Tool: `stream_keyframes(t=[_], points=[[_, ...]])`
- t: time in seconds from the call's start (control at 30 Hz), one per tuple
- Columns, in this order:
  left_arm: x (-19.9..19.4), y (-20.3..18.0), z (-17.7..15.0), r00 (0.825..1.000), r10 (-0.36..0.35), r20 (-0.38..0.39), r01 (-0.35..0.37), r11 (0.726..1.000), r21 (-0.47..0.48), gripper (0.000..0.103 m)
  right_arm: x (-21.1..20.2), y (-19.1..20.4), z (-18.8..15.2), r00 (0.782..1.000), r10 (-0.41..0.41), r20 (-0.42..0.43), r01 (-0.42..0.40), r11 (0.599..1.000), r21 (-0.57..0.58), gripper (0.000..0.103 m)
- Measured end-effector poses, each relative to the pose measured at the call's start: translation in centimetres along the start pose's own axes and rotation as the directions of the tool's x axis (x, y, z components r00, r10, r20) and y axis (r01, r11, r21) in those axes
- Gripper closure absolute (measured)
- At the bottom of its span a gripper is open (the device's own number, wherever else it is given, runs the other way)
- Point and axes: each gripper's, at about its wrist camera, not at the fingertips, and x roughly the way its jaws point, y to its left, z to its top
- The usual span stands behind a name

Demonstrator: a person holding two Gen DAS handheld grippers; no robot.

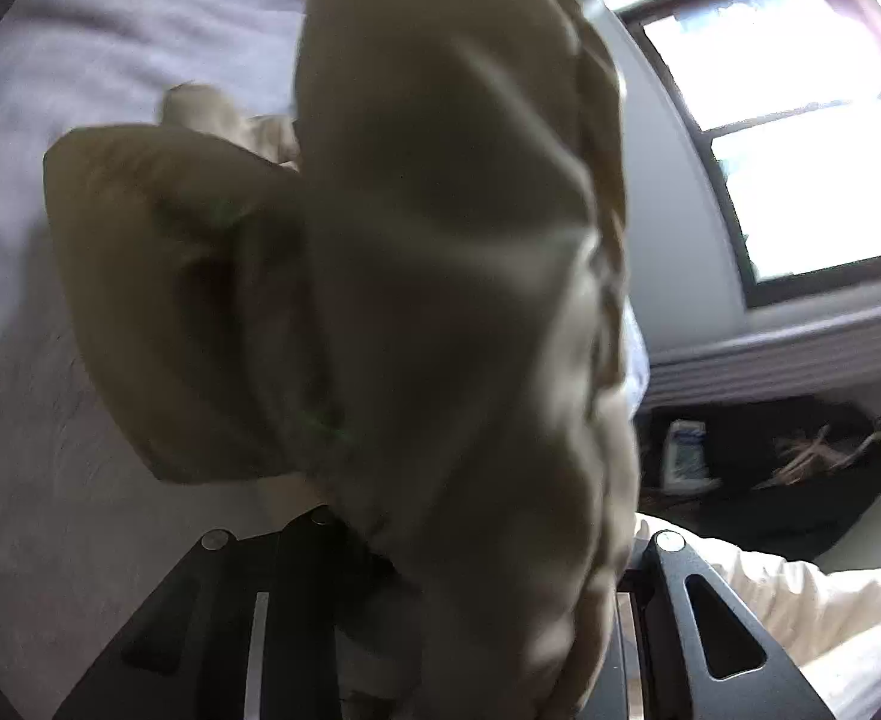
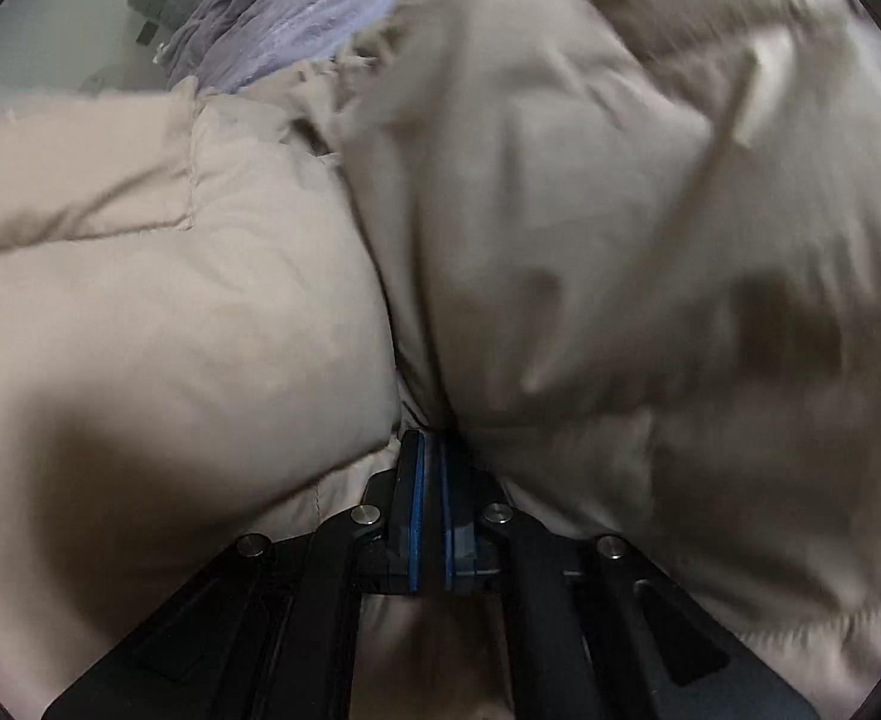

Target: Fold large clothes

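Garment: beige padded coat of smooth quilted fabric [image 2: 200, 300], lying bunched on the lavender bed sheet [image 1: 80, 90], with one part being lifted clear of it.
Lifted part: thick fold of the coat [image 1: 440, 240] is hanging from the left gripper [image 1: 470, 588], filling the middle of the left wrist view and running away from the camera toward the bed.
Left gripper: its black fingers are standing partly apart with the bunched fabric wedged between them; it appears to be gripping that fold.
Right gripper: the right gripper [image 2: 431, 450] is pointing down into the coat, its blue-edged pads nearly together; a seam crease is sitting right at the tips, but whether cloth is pinched I cannot tell.
Key relation: coat mass is lying directly ahead of and under the right gripper, while the left is carrying its fold above the sheet.
Surroundings: bright window [image 1: 800, 150] beside the bed; white sleeve [image 1: 812, 612] at the lower right.
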Motion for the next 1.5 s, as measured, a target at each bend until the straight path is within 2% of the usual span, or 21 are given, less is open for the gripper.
stream_keyframes(t=[0.13, 0.33, 0.43, 0.53, 0.67, 0.73, 0.8, 0.83, 0.87, 0.9, 1.0, 1.07, 1.13, 1.17, 1.2, 1.23, 1.27, 1.33, 1.43, 1.47, 1.5], points=[[3.4, -3.9, 1.3, 0.995, 0.093, -0.031, -0.091, 0.993, 0.070, 0.072, 0.5, -2.3, 0.3, 0.995, 0.098, -0.017, -0.097, 0.994, 0.052, 0.103], [5.2, -6.3, 2.0, 0.978, 0.205, -0.039, -0.201, 0.975, 0.098, 0.072, 0.4, -3.6, 0.6, 0.984, 0.173, -0.045, -0.168, 0.981, 0.097, 0.103], [5.1, -7.4, 1.1, 0.972, 0.234, -0.035, -0.229, 0.966, 0.118, 0.072, -1.5, -4.4, 0.4, 0.981, 0.189, -0.042, -0.182, 0.974, 0.135, 0.103], [7.3, -8.6, 0.5, 0.961, 0.272, -0.053, -0.262, 0.955, 0.141, 0.070, -5.9, -6.4, -0.7, 0.979, 0.205, 0.021, -0.205, 0.968, 0.146, 0.103], [10.1, -9.5, 0.0, 0.965, 0.249, -0.080, -0.235, 0.960, 0.150, 0.040, -11.4, -9.4, -2.6, 0.981, 0.159, 0.109, -0.176, 0.970, 0.167, 0.103], [11.9, -10.2, 0.0, 0.964, 0.247, -0.100, -0.228, 0.959, 0.166, 0.034, -13.8, -11.1, -3.8, 0.982, 0.119, 0.149, -0.147, 0.971, 0.190, 0.102], [13.8, -10.8, 0.0, 0.959, 0.255, -0.123, -0.232, 0.958, 0.170, 0.034, -15.5, -12.5, -5.0, 0.980, 0.091, 0.178, -0.129, 0.968, 0.214, 0.101], [15.0, -11.1, 0.2, 0.955, 0.257, -0.145, -0.231, 0.957, 0.173, 0.030, -16.3, -13.1, -5.6, 0.978, 0.079, 0.192, -0.123, 0.966, 0.227, 0.101], [15.3, -11.3, -0.3, 0.956, 0.248, -0.157, -0.220, 0.959, 0.177, 0.021, -16.9, -13.5, -6.1, 0.977, 0.069, 0.202, -0.117, 0.965, 0.234, 0.101], [16.0, -11.4, -0.3, 0.958, 0.236, -0.164, -0.206, 0.962, 0.180, 0.019, -17.6, -13.9, -6.7, 0.976, 0.052, 0.212, -0.103, 0.965, 0.240, 0.100], [17.2, -10.7, 0.4, 0.961, 0.210, -0.182, -0.185, 0.972, 0.144, 0.019, -19.4, -13.9, -8.2, 0.973, -0.023, 0.228, -0.031, 0.972, 0.232, 0.100], [17.6, -10.4, 1.0, 0.966, 0.173, -0.193, -0.158, 0.983, 0.090, 0.019, -20.7, -13.6, -9.2, 0.968, -0.045, 0.246, -0.009, 0.977, 0.213, 0.099], [18.8, -10.6, 4.0, 0.968, 0.159, -0.191, -0.152, 0.987, 0.051, 0.019, -22.1, -12.8, -10.2, 0.960, -0.040, 0.276, -0.011, 0.984, 0.179, 0.091], [18.5, -10.3, 4.3, 0.969, 0.160, -0.186, -0.154, 0.987, 0.043, 0.019, -22.2, -11.8, -10.3, 0.956, -0.032, 0.292, -0.016, 0.987, 0.160, 0.073], [18.3, -10.2, 4.4, 0.969, 0.169, -0.180, -0.162, 0.985, 0.050, 0.019, -22.8, -11.2, -10.6, 0.950, -0.016, 0.311, -0.027, 0.991, 0.133, 0.047], [18.2, -10.5, 4.6, 0.968, 0.178, -0.176, -0.170, 0.984, 0.060, 0.019, -23.9, -11.2, -11.0, 0.944, 0.009, 0.329, -0.044, 0.994, 0.100, 0.040], [18.0, -10.7, 3.9, 0.967, 0.191, -0.171, -0.180, 0.981, 0.078, 0.019, -24.0, -10.3, -11.5, 0.940, 0.027, 0.339, -0.054, 0.996, 0.071, 0.039], [18.6, -12.0, 3.4, 0.964, 0.211, -0.161, -0.194, 0.975, 0.112, 0.019, -24.6, -9.2, -11.6, 0.939, 0.059, 0.338, -0.067, 0.998, 0.014, 0.039], [18.4, -13.2, 3.3, 0.962, 0.228, -0.150, -0.203, 0.965, 0.167, 0.019, -22.4, -6.6, -9.0, 0.942, 0.022, 0.334, -0.018, 1.000, -0.013, 0.039], [17.6, -13.3, 3.0, 0.964, 0.226, -0.139, -0.199, 0.962, 0.185, 0.019, -21.8, -6.7, -8.8, 0.944, -0.013, 0.329, 0.017, 1.000, -0.010, 0.045], [17.1, -14.0, 4.0, 0.968, 0.224, -0.112, -0.197, 0.957, 0.211, 0.019, -21.6, -7.0, -8.7, 0.944, -0.038, 0.329, 0.042, 0.999, -0.006, 0.078]])
